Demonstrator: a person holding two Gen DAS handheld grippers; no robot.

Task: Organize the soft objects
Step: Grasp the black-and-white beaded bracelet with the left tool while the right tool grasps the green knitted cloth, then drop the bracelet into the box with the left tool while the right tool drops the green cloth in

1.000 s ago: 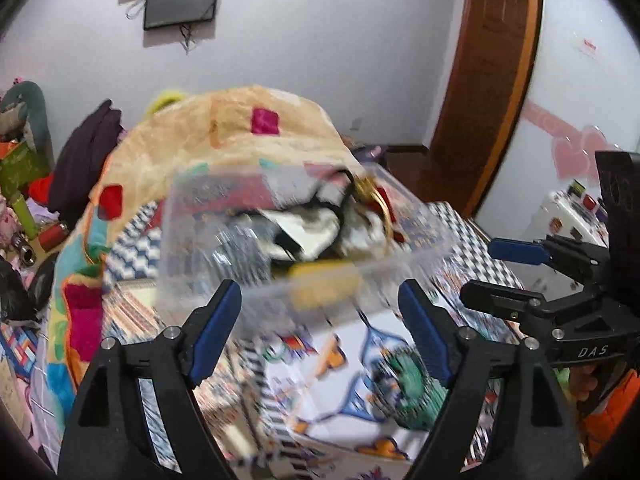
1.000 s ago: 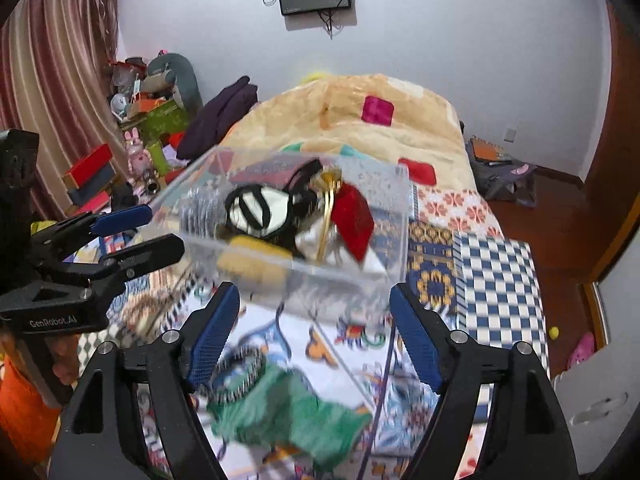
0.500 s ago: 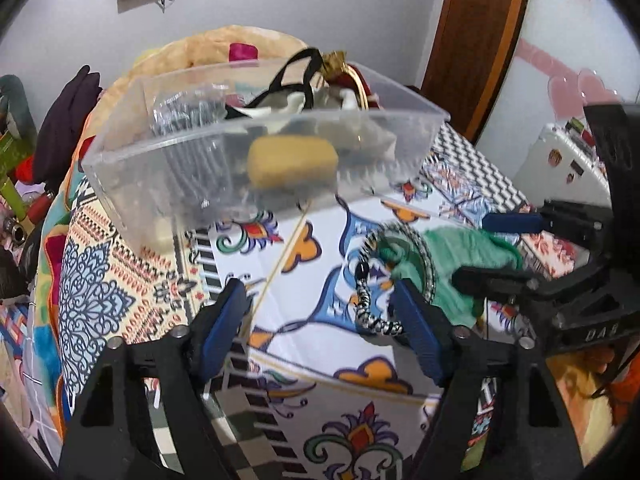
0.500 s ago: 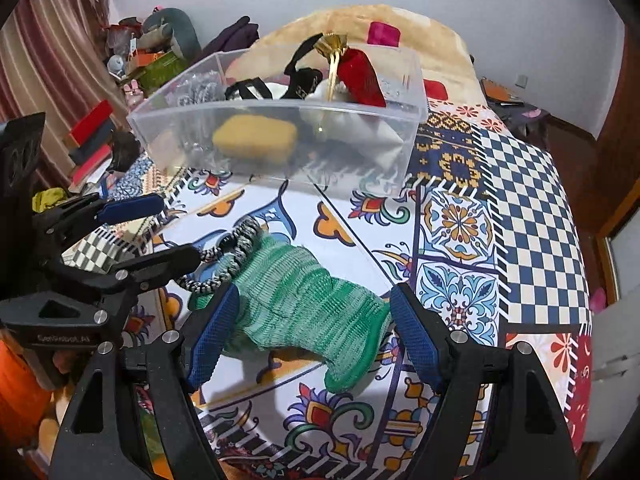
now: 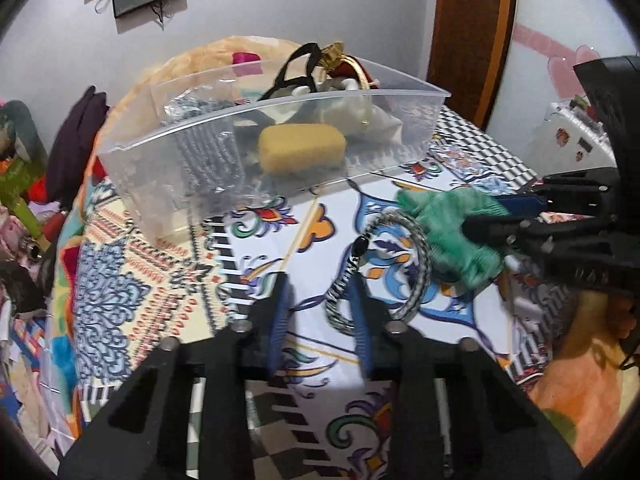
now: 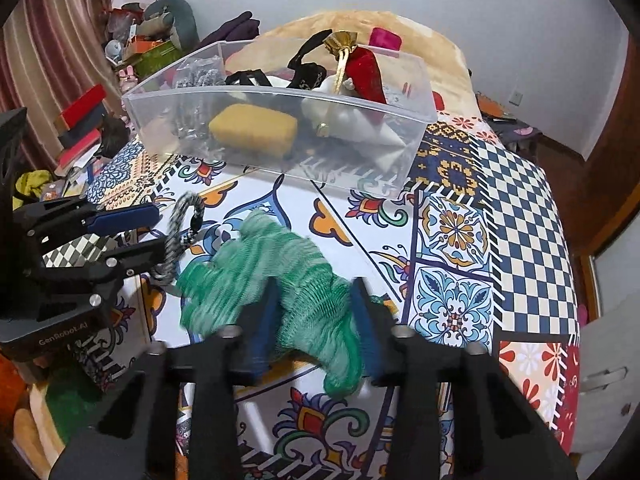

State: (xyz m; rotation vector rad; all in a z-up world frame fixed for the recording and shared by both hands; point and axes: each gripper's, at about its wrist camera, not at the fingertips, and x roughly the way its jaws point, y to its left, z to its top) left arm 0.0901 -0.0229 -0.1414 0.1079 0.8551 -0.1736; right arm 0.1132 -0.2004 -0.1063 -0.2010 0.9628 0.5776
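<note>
A clear plastic bin (image 5: 132, 160) (image 6: 416, 120) stands on the patterned tablecloth, holding a yellow sponge (image 5: 302, 148) (image 6: 253, 130), a grey knit piece, a black strap and a red pouch (image 6: 366, 76). My right gripper (image 6: 314, 312) is shut on a green mesh cloth (image 6: 276, 276) (image 5: 452, 220) in front of the bin. My left gripper (image 5: 320, 300) has closed around one end of a black-and-white braided loop (image 5: 416, 264) (image 6: 180, 228) lying beside the cloth.
The table (image 6: 516, 208) drops off at right toward a wooden door (image 5: 472, 40). A blanket-covered bed (image 6: 408, 28) lies behind the bin. Clutter and boxes (image 6: 84, 116) crowd the left side.
Both grippers moved down to the table and closed, the right on the green cloth, the left on the braided loop. The cloth is blurred and bunched between the right fingers.
</note>
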